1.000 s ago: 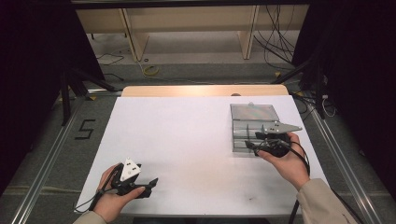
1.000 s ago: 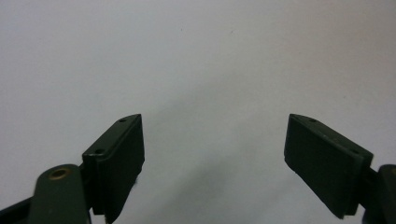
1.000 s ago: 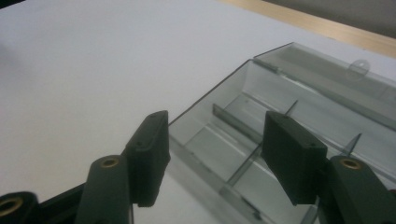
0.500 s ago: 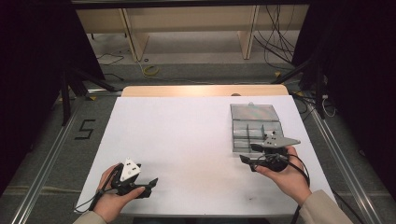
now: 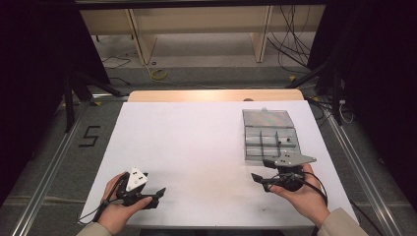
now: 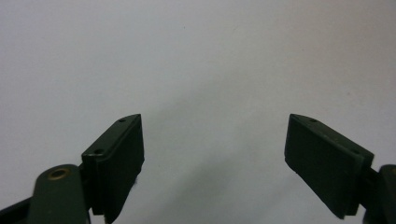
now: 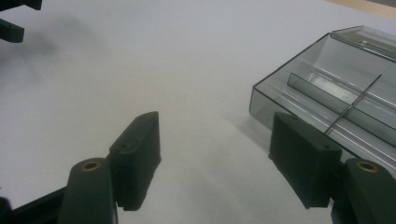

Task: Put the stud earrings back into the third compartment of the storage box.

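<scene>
1. We start with the white table surface (image 5: 196, 147). It carries the work; apart from the box and both grippers we see nothing on it.

2. The clear grey plastic compartment box (image 5: 270, 135) lies on the table's right half, lid (image 5: 267, 118) folded open on the far side. A small dark item (image 5: 279, 142) sits in one right-hand compartment; we cannot identify it.

3. The right gripper (image 5: 260, 178) has changed position. A second ago it was at the box's near edge, over the compartments. Now we find it drawn back toward the person, just off the near edge and apart from the box.

4. The right gripper's jaws have just been opening. In the right gripper view (image 7: 215, 158) they stand wide apart with bare table between them, and the box corner (image 7: 254, 100) lies beyond the right jaw.

5. The left gripper (image 5: 158, 192) has not shifted. It rests near the table's front left, jaws wide apart and empty, as the left gripper view (image 6: 212, 163) confirms.

6. We judge the box released and the right hand retreating: either this step is finished, or a fresh approach is being set up.
</scene>
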Demonstrator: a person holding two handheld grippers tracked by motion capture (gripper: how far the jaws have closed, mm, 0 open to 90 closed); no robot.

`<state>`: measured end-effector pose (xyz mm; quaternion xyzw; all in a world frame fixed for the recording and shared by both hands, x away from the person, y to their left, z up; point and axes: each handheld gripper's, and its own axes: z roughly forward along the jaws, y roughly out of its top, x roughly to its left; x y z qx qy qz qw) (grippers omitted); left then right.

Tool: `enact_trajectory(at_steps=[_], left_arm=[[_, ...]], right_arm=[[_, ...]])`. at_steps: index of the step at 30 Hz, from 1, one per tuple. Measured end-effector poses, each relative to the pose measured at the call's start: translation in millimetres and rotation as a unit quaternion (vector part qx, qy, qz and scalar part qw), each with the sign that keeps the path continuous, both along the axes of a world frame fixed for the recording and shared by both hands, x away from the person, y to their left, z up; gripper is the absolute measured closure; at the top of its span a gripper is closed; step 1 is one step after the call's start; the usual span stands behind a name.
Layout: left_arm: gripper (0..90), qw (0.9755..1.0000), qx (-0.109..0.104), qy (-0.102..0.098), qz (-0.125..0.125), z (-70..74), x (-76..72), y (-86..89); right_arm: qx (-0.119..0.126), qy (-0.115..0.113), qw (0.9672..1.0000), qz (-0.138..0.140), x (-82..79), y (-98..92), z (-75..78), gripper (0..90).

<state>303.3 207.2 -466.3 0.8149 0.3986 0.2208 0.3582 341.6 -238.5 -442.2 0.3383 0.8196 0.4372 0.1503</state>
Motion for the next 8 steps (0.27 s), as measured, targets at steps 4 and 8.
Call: enact_trajectory(at_steps=[4,8], left_arm=[[19.5,1.0,-0.001,-0.001,0.0,0.2,-0.4,-0.4],[19.5,1.0,0.0,-0.001,0.0,0.4,-0.4,0.2]], right_arm=[[0.002,-0.003,1.0,0.0,-1.3,0.7,0.0,33.7],[0.001,-0.002,1.0,0.0,-1.6,-0.4,-0.2,33.7]])
